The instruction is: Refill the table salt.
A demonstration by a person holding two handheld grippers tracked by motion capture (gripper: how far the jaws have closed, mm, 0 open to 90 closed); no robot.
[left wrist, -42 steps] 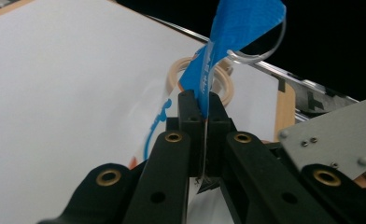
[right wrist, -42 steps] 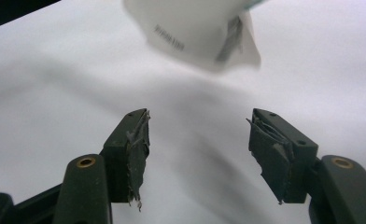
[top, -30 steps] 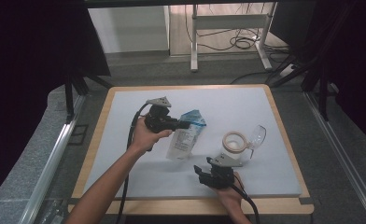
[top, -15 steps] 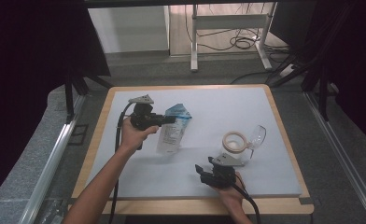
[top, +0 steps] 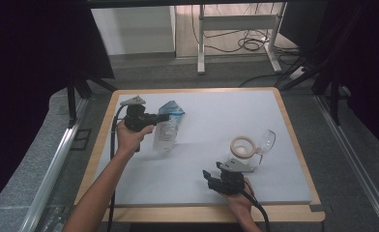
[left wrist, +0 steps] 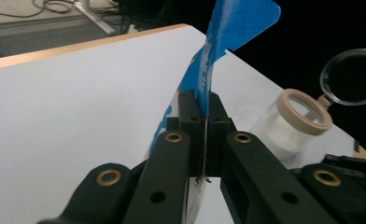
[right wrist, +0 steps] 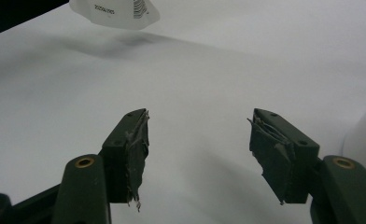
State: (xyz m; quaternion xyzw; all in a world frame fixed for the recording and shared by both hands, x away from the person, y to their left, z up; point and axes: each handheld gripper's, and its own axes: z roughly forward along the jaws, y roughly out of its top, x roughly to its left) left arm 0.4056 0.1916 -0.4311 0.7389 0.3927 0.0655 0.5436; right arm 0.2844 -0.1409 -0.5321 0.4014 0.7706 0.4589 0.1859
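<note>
Jaws of the left gripper (top: 162,117) were clenched on the blue top edge of a clear plastic pouch with blue and white print (top: 167,131); in the left gripper view the same pouch (left wrist: 228,32) rose pinched between the two black pads. Pouch hung from the grip over the left half of the white tabletop (top: 207,145), its lower end near or on the surface; contact could not be told. Jaws of the right gripper (top: 208,175) stood released with nothing between them, low over the near part of the tabletop; the right gripper view showed the worn pads (right wrist: 135,140) apart above bare white surface. Small clear jar with a beige rim (top: 242,146) stood just beyond the right gripper, its round transparent hinged lid (top: 267,140) flipped open beside it.
</note>
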